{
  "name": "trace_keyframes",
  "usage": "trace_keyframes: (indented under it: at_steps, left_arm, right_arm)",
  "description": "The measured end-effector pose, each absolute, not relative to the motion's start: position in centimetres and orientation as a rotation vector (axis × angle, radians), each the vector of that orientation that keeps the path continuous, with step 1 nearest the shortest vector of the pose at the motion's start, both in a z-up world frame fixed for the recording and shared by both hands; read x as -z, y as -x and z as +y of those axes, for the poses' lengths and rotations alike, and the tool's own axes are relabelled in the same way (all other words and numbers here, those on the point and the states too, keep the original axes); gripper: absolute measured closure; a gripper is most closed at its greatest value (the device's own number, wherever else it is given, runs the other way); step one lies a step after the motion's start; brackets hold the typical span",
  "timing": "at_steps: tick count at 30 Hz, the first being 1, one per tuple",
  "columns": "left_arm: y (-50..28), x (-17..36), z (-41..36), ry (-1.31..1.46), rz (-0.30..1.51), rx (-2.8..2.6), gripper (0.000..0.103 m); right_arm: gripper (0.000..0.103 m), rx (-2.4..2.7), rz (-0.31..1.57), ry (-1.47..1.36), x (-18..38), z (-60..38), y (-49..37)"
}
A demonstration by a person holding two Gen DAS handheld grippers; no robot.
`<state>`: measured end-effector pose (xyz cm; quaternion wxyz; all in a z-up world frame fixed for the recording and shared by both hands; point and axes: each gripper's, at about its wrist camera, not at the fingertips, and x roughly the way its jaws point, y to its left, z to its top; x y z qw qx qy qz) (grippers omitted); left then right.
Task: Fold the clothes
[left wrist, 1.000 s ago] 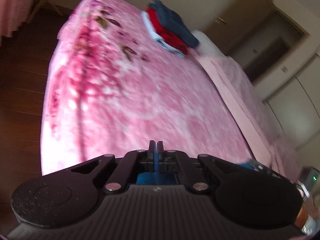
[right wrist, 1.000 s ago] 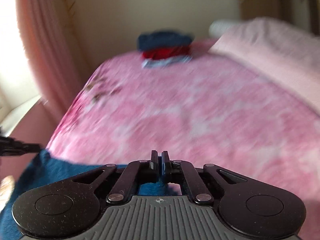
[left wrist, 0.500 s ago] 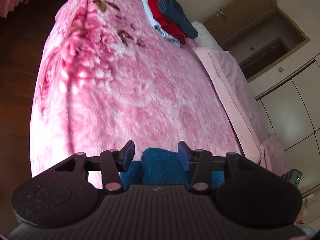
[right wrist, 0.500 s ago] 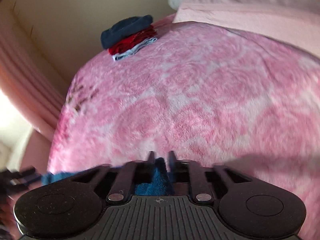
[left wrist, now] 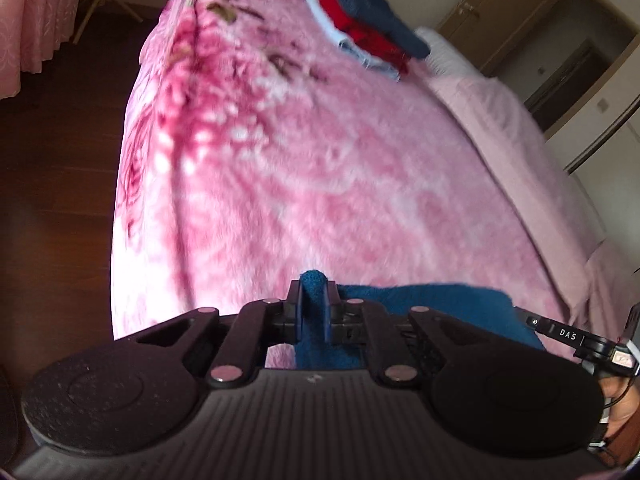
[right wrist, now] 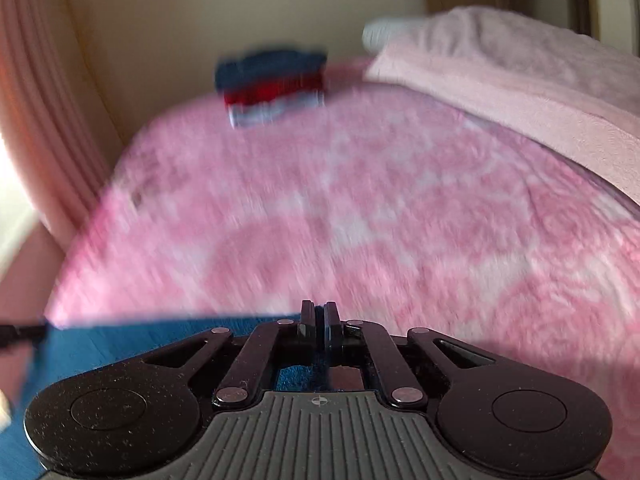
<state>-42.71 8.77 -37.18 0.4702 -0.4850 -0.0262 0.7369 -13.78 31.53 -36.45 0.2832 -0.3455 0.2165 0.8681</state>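
Here, my left gripper (left wrist: 313, 300) is clamped on a bunched fold of the fuzzy blue terry garment (left wrist: 440, 304), which pokes up between its fingers and stretches off to the right, above the near edge of the pink floral fleece blanket (left wrist: 300, 152). My right gripper (right wrist: 319, 318) pinches the same blue cloth (right wrist: 120, 340), its fingers pressed nearly together on a thin edge. At the far end of the bed sits a folded stack of navy, red and pale blue clothes (right wrist: 272, 84), left of a pale pink quilt (right wrist: 520, 80).

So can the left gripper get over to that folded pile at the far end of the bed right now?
Probably not yet: the left gripper is shut on the blue garment, though the bed lies bare up to the folded pile.
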Motion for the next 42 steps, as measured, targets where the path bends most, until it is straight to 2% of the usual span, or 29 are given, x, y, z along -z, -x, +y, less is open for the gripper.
trace_keyframes:
  at_steps: [2,6,8,9,10,13,15,17,18,19,23,26,30,35,38,39,40,41,42]
  left_arm:
    - [42.2,36.0,8.5,1.185,-0.039,-1.818,0.094]
    - [41.1,33.6,7.7,1.176,0.012,-1.842,0.082]
    - [40.6,32.4,7.4,1.171,0.038,-1.854,0.082]
    - [40.3,31.8,7.2,1.169,0.051,-1.859,0.082]
    - [40.1,31.2,7.0,1.167,0.064,-1.865,0.082]
    - [36.8,28.2,4.6,1.138,0.013,-1.759,0.085]
    - [33.6,26.9,4.1,1.12,0.039,-1.673,0.097]
    - [30.1,25.9,4.0,1.087,0.073,-1.606,0.097]
    - [28.7,25.8,4.3,1.071,0.083,-1.583,0.097]
    - [27.3,25.6,4.5,1.054,0.092,-1.56,0.097]
    - [24.0,28.2,6.6,1.017,0.296,-1.558,0.098]
    - [24.6,31.1,6.5,1.084,0.268,-1.569,0.099]
    - [24.4,31.1,6.6,1.091,0.299,-1.601,0.099]
    - [23.9,29.9,7.1,1.116,0.337,-1.645,0.1]
    - [24.3,27.6,7.4,1.197,0.338,-1.666,0.1]
    - [24.2,26.7,7.3,1.213,0.354,-1.675,0.094]
    - [24.0,25.8,7.2,1.227,0.386,-1.707,0.088]
    - [23.8,25.2,7.0,1.241,0.407,-1.737,0.073]
    - [23.6,24.8,6.7,1.252,0.424,-1.757,0.071]
  right_arm:
    - [0.102,-2.289,0.645,0.978,37.8,31.7,13.9]
    - [0.099,-2.294,0.746,0.948,36.5,32.3,12.7]
    - [0.077,-2.29,0.748,0.934,35.0,31.8,11.8]
    - [0.057,-2.276,0.724,0.909,33.9,31.2,10.9]
    - [0.053,-2.268,0.69,0.871,32.8,30.4,9.8]
    - [0.053,-2.262,0.603,0.771,29.3,26.1,6.3]
    - [0.053,-2.281,0.604,0.768,28.0,22.7,4.5]
    - [0.061,-2.304,0.616,0.785,27.4,19.0,3.5]
    - [0.07,-2.318,0.617,0.808,27.3,17.1,3.4]
    - [0.073,-2.331,0.62,0.817,27.3,15.6,3.5]
    - [0.073,-2.338,0.651,0.836,29.3,12.8,5.4]
    - [0.073,-2.322,0.572,0.898,32.3,12.1,7.1]
    - [0.073,-2.33,0.462,0.973,33.4,11.8,7.8]
    - [0.073,-2.336,0.55,1.044,33.1,13.3,7.4]
    - [0.072,-2.307,0.709,1.062,31.4,14.8,6.5]
    - [0.071,-2.278,0.763,1.065,30.6,15.2,6.2]
    - [0.062,-2.248,0.805,1.056,29.9,15.3,5.6]
    - [0.053,-2.225,0.833,1.037,29.2,15.3,5.1]
    - [0.032,-2.206,0.856,1.019,28.6,15.2,4.6]
